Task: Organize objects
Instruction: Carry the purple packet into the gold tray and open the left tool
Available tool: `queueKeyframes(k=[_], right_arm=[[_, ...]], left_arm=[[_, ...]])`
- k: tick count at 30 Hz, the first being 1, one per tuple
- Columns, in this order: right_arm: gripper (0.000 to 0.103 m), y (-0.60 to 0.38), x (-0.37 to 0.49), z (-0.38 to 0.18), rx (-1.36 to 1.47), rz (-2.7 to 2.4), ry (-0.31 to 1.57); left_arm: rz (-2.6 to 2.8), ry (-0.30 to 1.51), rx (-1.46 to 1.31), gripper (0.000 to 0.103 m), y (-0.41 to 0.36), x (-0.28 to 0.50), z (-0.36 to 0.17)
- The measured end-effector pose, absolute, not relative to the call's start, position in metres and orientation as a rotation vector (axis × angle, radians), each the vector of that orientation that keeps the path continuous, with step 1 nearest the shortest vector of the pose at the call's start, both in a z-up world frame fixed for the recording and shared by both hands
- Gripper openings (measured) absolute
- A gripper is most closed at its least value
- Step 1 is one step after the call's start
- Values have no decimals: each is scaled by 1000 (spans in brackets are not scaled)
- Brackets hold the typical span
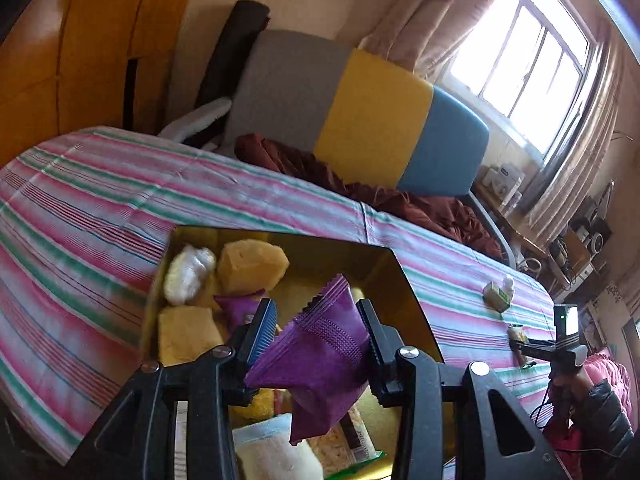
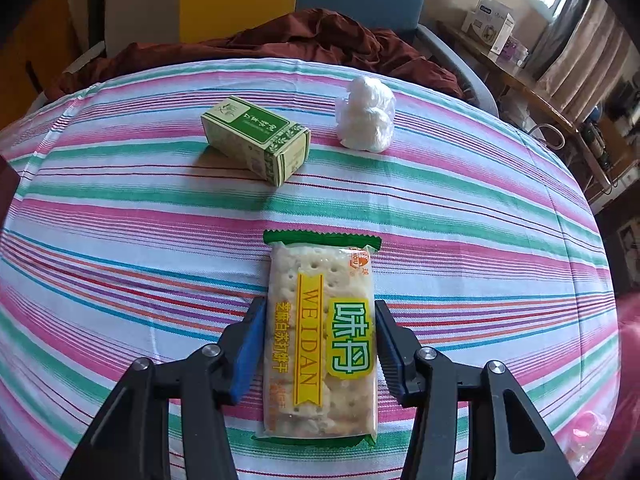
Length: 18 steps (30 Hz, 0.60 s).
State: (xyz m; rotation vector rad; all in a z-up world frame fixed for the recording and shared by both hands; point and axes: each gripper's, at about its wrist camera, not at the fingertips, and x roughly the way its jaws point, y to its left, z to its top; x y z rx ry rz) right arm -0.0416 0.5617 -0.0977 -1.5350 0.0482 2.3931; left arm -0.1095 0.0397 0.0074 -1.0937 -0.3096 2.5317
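My left gripper (image 1: pixel 316 308) is shut on a purple snack packet (image 1: pixel 320 356) and holds it tilted above an open gold box (image 1: pixel 404 276). In the box lie yellow spongy blocks (image 1: pixel 252 266), a white wad (image 1: pixel 188 276), another purple packet (image 1: pixel 236 306) and more packets near me. My right gripper (image 2: pixel 319 306) points down at the striped tablecloth (image 2: pixel 120 240). Its pads press both long sides of a green-edged cracker packet (image 2: pixel 320 336). Beyond it stand a green carton (image 2: pixel 256 138) and a white crumpled plastic wad (image 2: pixel 366 114). The right gripper (image 1: pixel 520 344) also shows at the far right of the left wrist view.
A chair with a grey, yellow and blue back (image 1: pixel 360 120) stands behind the table, with dark red cloth (image 2: pixel 304 40) draped over its seat. A window with curtains (image 1: pixel 532 60) is at the right. A cluttered shelf (image 2: pixel 560 112) runs along the right wall.
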Motion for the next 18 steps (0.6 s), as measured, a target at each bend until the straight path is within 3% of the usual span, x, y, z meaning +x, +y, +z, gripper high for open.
queueKeyframes(k=[12, 15, 18], right_arm=[[52, 563, -39, -98, -1530, 2393, 2], [53, 564, -41, -97, -1530, 2393, -6], [52, 566, -42, -96, -1530, 2394, -13]], left_arm=[[2434, -92, -1332, 42, 120, -193, -56], [2454, -42, -1409, 53, 120, -205, -74], [2470, -81, -1424, 54, 112, -201, -77]])
